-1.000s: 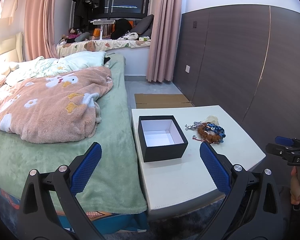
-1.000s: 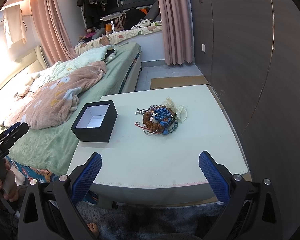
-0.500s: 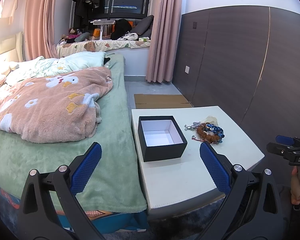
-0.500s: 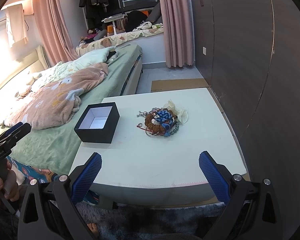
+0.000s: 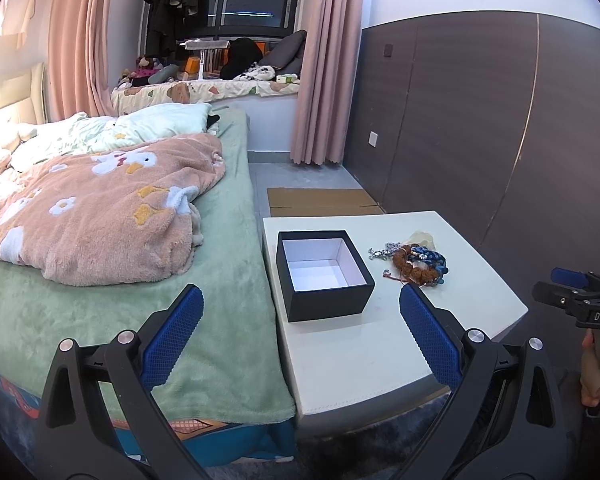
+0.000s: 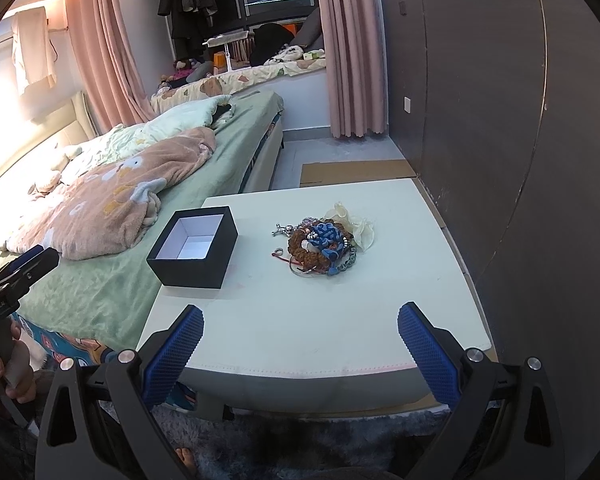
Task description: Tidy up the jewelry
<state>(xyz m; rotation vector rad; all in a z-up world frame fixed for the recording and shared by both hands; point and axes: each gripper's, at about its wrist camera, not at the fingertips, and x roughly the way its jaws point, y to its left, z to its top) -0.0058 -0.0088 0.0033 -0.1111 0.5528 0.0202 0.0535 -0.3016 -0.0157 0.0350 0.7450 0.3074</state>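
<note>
My right gripper (image 6: 299, 342) and left gripper (image 5: 301, 326) both gape wide, holding nothing. Beyond them on the white table (image 6: 412, 312), the jewelry pile (image 6: 320, 246) lies straight ahead of my right (nearer arm), right of the open black box (image 6: 194, 248).

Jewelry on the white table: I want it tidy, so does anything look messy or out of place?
Yes. The jewelry lies in one tangled heap on the white table, beside the empty black box, not in it.
</note>
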